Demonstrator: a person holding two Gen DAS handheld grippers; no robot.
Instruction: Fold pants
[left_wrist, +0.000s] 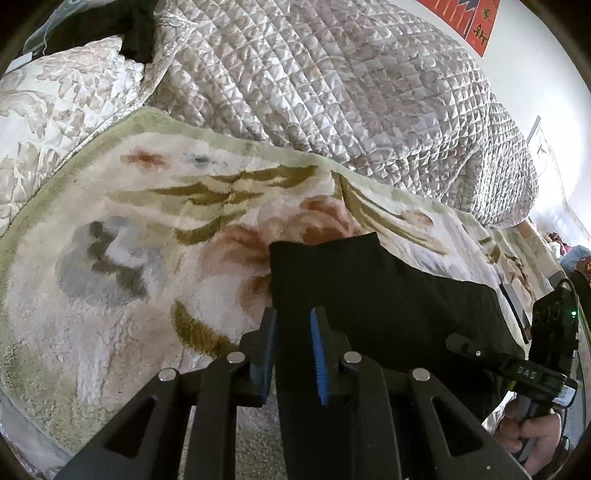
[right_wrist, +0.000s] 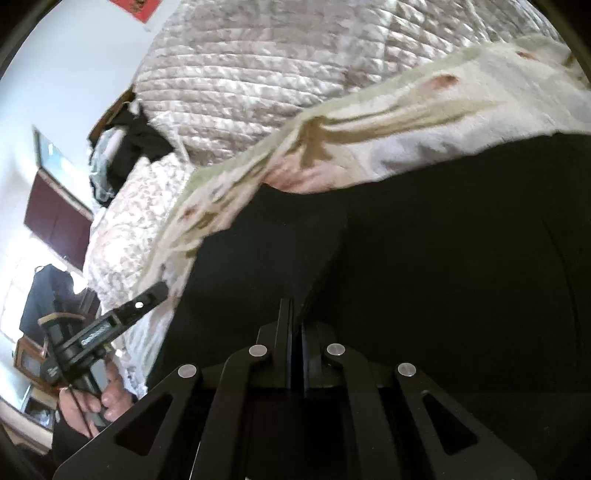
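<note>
The black pants (left_wrist: 369, 288) lie on a fluffy flowered blanket (left_wrist: 147, 229), a squared end pointing away from me. My left gripper (left_wrist: 293, 317), with blue pads, is shut on a thick fold at the near left edge of the pants, and black cloth fills the gap between its fingers. In the right wrist view the pants (right_wrist: 443, 240) fill the lower right. My right gripper (right_wrist: 295, 310) is shut on them, and a crease in the cloth runs up from its tips. Each gripper shows in the other's view: the right gripper (left_wrist: 456, 341) and the left gripper (right_wrist: 155, 293).
A quilted silver-grey bedspread (left_wrist: 351, 81) is heaped behind the blanket, with a leaf-patterned pillow (left_wrist: 55, 96) at the left. Dark clothing (right_wrist: 136, 140) lies by the pillow. A person's hands (right_wrist: 99, 402) hold the gripper handles. A white wall with red paper (left_wrist: 476, 26) stands behind the bed.
</note>
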